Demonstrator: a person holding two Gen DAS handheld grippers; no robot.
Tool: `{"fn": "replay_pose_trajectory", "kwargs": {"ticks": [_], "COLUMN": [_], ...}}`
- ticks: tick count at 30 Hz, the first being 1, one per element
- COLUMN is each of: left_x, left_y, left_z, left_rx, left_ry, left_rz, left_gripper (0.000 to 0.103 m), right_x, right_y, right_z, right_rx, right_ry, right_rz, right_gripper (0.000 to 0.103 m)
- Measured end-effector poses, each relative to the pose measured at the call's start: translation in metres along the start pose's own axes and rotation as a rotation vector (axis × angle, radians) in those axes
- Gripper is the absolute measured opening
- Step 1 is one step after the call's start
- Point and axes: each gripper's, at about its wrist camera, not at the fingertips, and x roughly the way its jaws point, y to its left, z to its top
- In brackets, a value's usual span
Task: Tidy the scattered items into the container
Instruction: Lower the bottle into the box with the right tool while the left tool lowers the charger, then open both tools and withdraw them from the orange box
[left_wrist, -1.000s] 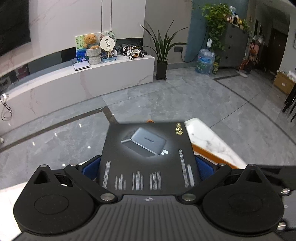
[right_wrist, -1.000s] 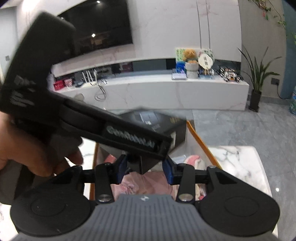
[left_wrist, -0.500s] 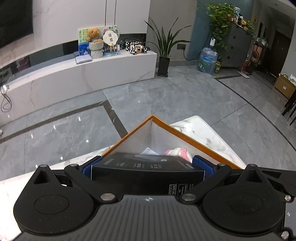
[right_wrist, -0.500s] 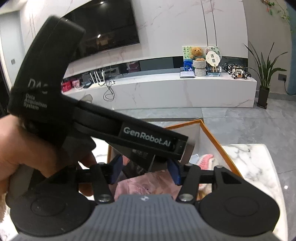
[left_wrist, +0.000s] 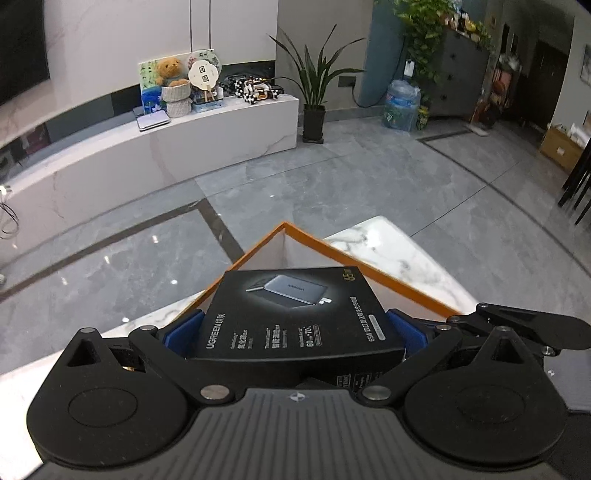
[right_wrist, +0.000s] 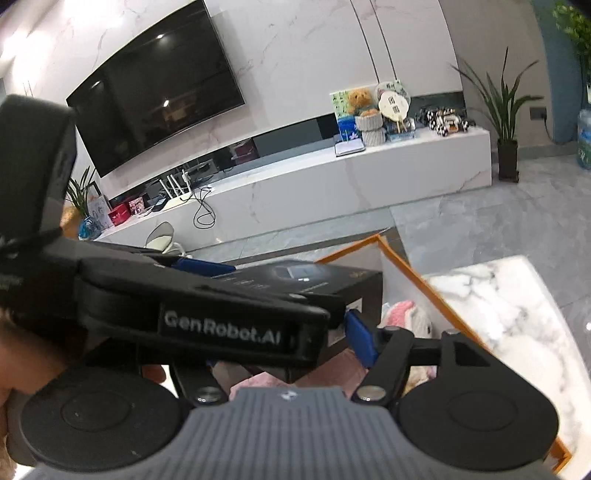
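Left gripper (right_wrist: 295, 295) holds black box (right_wrist: 332, 282) over orange-rimmed container (right_wrist: 436, 291).

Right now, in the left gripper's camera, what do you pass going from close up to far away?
left gripper → black UGREEN charger box → orange-rimmed container → grey tiled floor → potted plant

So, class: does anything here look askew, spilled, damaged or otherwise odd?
Nothing looks spilled or damaged. The one thing not settled is the black charger box: the left gripper holds it tilted above the orange-rimmed container, not resting inside. The right gripper, whose jaws have just been opening, holds nothing.
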Motion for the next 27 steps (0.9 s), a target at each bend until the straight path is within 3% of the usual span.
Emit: {"fn": "replay_pose_trajectory", "kwargs": {"ticks": [3,5,6,8,12,15,21,27], "left_x": [-0.004,-0.010,-0.012,-0.015,-0.013,-0.009,-0.010,-0.018], "left_y": [-0.001,-0.001,-0.001,-0.001,0.003,0.004,0.003,0.001], "left_z": [-0.001,0.000,0.000,0.001,0.002,-0.001,0.002,0.003], "left_rx": [-0.005,-0.011,-0.012,0.002,-0.017,-0.027,-0.028,-0.009], "left_ry": [-0.007,-0.015,-0.009,-0.009,-0.006,0.004,-0.005,-0.017], "left_rz": [0.005,-0.006,-0.011,-0.006,0.015,0.011,0.004,0.021], "left_gripper": [0.103,0.103,0.103,0.103,0.103,0.103,0.103,0.103], "right_x": [0.006,0.014,0.016,0.018,0.006,-0.004,-0.012,-0.011], "right_y": [0.003,0.003,0.002,0.000,0.007,0.010,0.000,0.003], "right_z": [-0.004,-0.009,-0.010,-0.011,-0.006,-0.002,0.001,0.000], "right_rx": [-0.011,-0.019,-0.024,-0.033,-0.052,-0.043,0.032,0.019], "right_ry": [0.030,0.069,0.078,0.086,0.063,0.032,-0.020,0.001], "right_rz": [-0.031,-0.063,-0.078,-0.105,-0.030,0.015,0.020,-0.019], "right_gripper": [0.068,0.054,0.043,0.043,0.063,0.069,0.070,0.070]}}
